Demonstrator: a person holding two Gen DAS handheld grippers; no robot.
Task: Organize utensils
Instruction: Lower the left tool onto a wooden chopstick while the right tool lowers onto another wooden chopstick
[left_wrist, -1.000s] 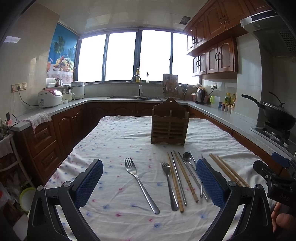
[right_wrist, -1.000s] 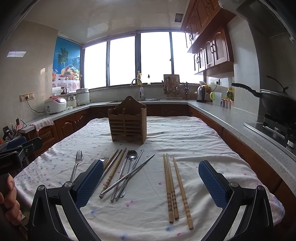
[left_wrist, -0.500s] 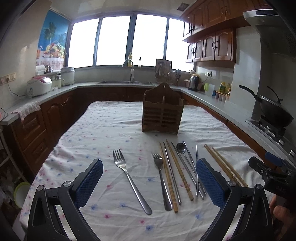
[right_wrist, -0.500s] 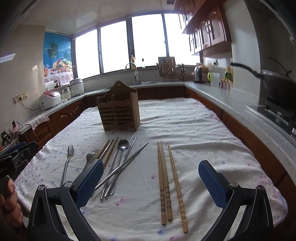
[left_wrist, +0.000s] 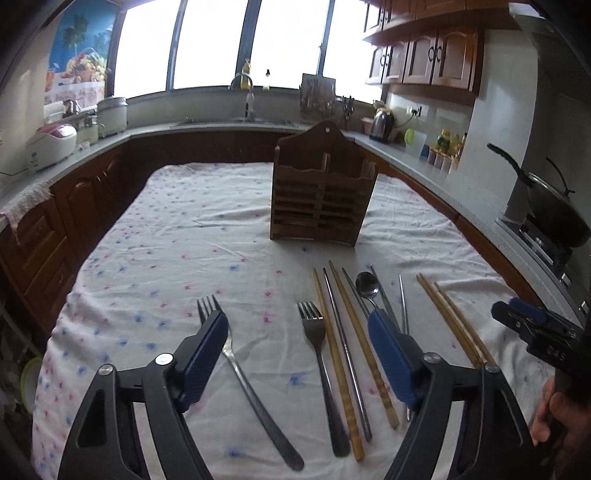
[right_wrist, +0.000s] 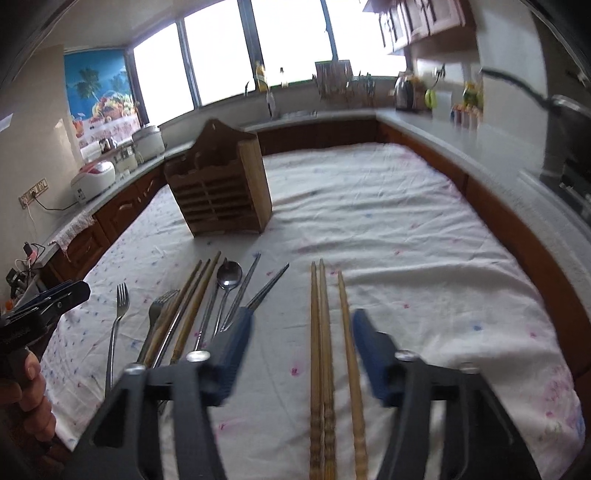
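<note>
Left wrist view: the left gripper (left_wrist: 297, 343) hovers low over the white floral tablecloth (left_wrist: 184, 236), its jaws spread wide and holding nothing. Two forks lie within its span: the left fork (left_wrist: 236, 365), whose tines are partly hidden by the left blue pad, and the second fork (left_wrist: 319, 362), nearer the right pad. Just right of the second fork lie mixed wooden and metal chopsticks (left_wrist: 345, 350) and a spoon (left_wrist: 367, 286), partly covered by the right pad. A wooden utensil holder (left_wrist: 321, 195) stands upright farther back on the cloth, well apart from the gripper and in line with it.

Right wrist view: the right gripper (right_wrist: 301, 345), somewhat blurred, is partly open and grips nothing. Three wooden chopsticks (right_wrist: 325, 350) lie on the cloth between its pads, pointing away from the camera; two touch side by side, the third lies just to their right. The holder (right_wrist: 221, 192) stands ahead and to the left.
</note>
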